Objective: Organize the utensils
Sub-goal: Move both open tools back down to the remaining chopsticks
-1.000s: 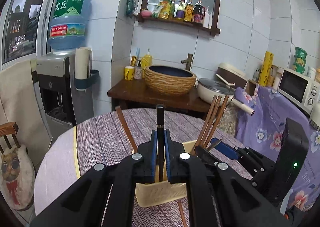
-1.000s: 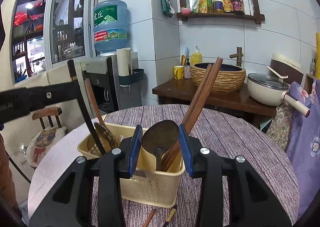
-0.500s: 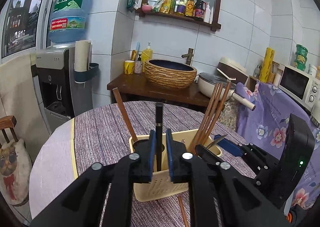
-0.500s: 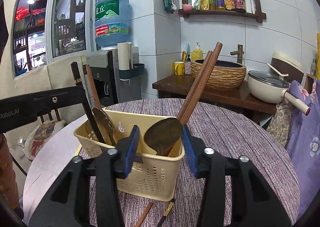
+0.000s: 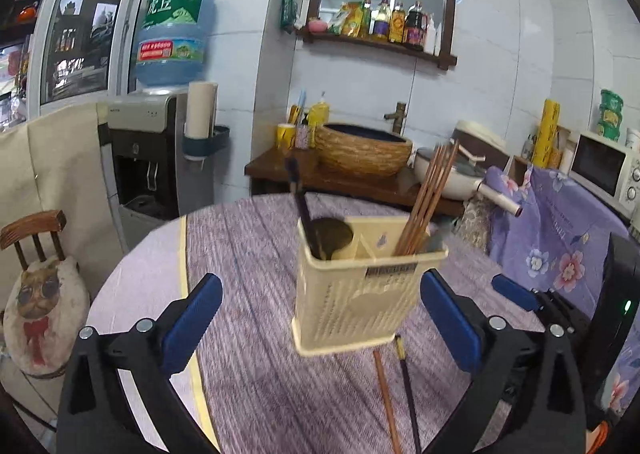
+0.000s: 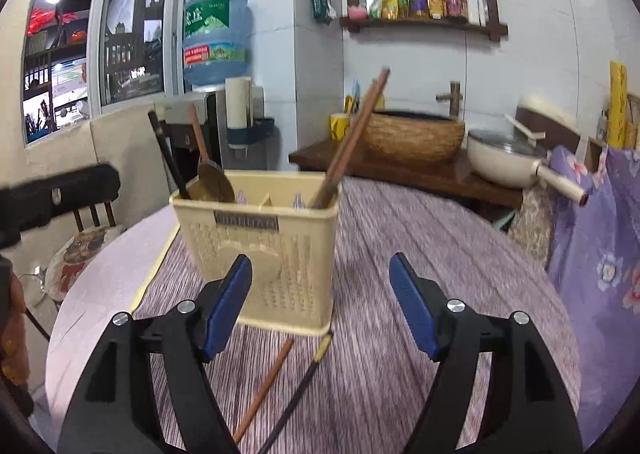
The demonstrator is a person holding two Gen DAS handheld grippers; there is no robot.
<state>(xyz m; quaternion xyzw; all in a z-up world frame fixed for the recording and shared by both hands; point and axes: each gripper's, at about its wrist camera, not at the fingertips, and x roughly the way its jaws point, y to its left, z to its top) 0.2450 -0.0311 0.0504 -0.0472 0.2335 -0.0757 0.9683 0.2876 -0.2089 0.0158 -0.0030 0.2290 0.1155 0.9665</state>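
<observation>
Two loose utensils lie on the table (image 6: 400,238) in front of the caddy (image 6: 260,250): a brown chopstick (image 6: 264,386) and a dark chopstick (image 6: 300,386), side by side, their far ends touching or just short of the caddy's base, their long axes running from there back toward you. The caddy stands upright near the table's middle, well clear of every edge, with bare striped cloth open on both sides of it. In its left compartment a ladle (image 5: 330,238) and a dark-handled utensil (image 5: 300,197) lean left, handles up; in the right compartment a bundle of brown chopsticks (image 5: 430,197) leans right, tips up.

Your left gripper (image 5: 320,330) has its jaws spreading wide apart, with nothing clamped; the caddy shows between them but the pads stand off it. Your right gripper (image 6: 320,306) is opening too, empty, its pads clear of the caddy's near wall, the two chopsticks on the cloth below and between them.
</observation>
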